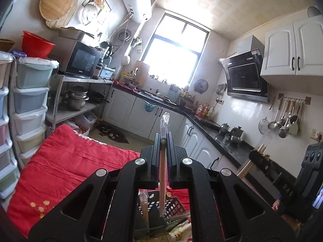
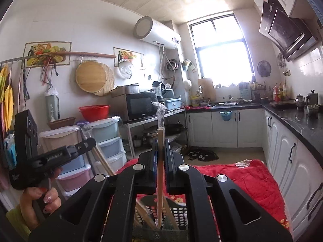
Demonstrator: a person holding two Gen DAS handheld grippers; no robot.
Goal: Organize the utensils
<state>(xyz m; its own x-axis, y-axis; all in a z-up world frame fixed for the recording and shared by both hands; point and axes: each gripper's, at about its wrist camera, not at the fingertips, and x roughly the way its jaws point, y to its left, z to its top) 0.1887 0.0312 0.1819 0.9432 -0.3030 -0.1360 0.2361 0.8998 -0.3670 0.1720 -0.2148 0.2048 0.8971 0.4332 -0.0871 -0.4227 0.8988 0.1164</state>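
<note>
Landmark: the black lattice utensil basket [image 1: 171, 205], sitting on the red quilted cloth [image 1: 76, 161]; every place below is given from it.
Left gripper [image 1: 164, 141]: jaws clenched on a plastic-wrapped pair of chopsticks [image 1: 163, 165], held almost upright above the basket, the twisted wrapper tip well above the fingertips, the lower end hanging toward the basket's mouth.
Right gripper [image 2: 160, 143]: jaws likewise clamped on a second wrapped chopstick pair [image 2: 160, 171], upright, its bottom tip just over the basket's lattice wall [image 2: 177, 211].
Other chopsticks: more wooden sticks [image 2: 141, 211] lean inside the basket; I cannot count them.
Step in hand: both pairs appear lifted clear of the basket, so this looks like the carry stage between picking up and setting down.
Next move: probably each pair must be brought to its sorting place and lowered tip first, jaws loosened only once the end is seated; which place is meant I cannot tell.
In the way: each gripper shows at the edge of the other's view, so the two sit close beside each other above the basket and the long sticks could cross or knock.
Around: black countertop [image 1: 232, 141] with kettles right of the basket; stacked plastic drawers [image 1: 30, 104] left of it; window beyond.
</note>
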